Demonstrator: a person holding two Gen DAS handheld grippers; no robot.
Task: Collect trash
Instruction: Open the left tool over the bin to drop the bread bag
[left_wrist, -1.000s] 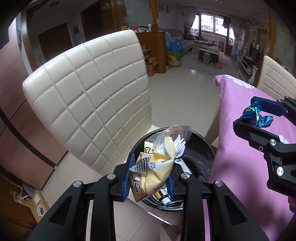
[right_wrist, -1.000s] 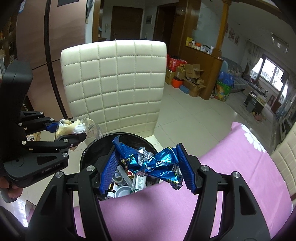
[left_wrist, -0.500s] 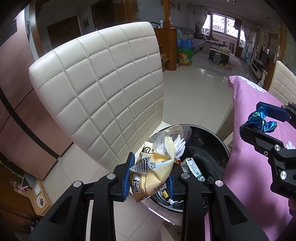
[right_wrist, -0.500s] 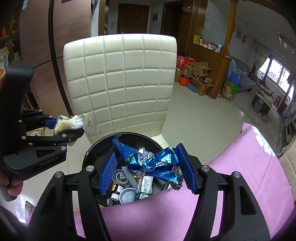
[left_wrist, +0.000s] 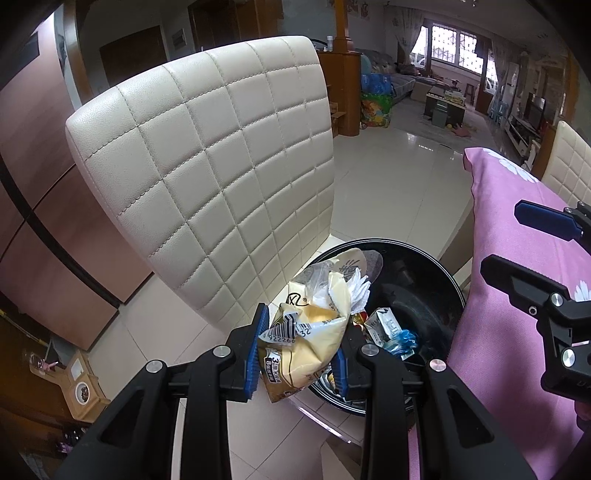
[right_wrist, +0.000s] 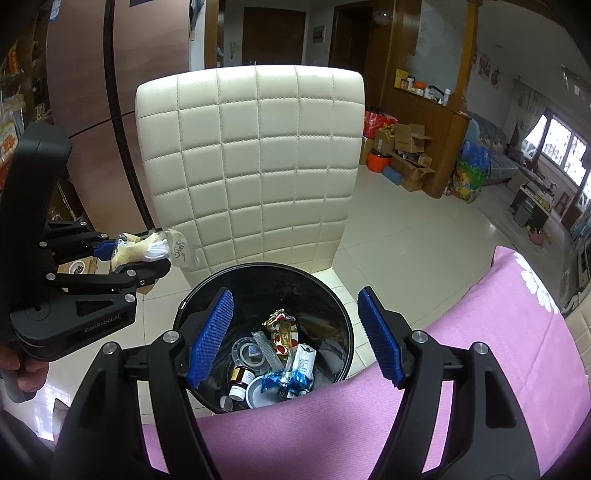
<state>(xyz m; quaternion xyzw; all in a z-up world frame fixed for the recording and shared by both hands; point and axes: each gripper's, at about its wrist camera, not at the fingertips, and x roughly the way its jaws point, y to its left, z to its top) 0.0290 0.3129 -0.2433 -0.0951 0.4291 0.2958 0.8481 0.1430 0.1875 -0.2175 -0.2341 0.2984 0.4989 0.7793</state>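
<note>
My left gripper (left_wrist: 300, 349) is shut on a crumpled yellow snack wrapper (left_wrist: 306, 332) and holds it over the near rim of a black round trash bin (left_wrist: 439, 269). It also shows in the right wrist view (right_wrist: 140, 254) at the left of the bin (right_wrist: 332, 295). My right gripper (right_wrist: 295, 334) is open and empty above the bin. It also shows in the left wrist view (left_wrist: 509, 240). A crumpled blue foil wrapper (right_wrist: 291, 380) lies in the bin among a carton, a small bottle and lids.
A cream quilted chair back (right_wrist: 255, 162) stands right behind the bin. A table with a pink cloth (right_wrist: 369, 424) lies on the near side of the bin. Cardboard boxes (right_wrist: 406, 147) and a wooden cabinet are at the far right.
My right gripper has opened and the blue foil wrapper has dropped into the bin. My left gripper keeps hold of the yellow wrapper and has moved a little closer to the bin.
</note>
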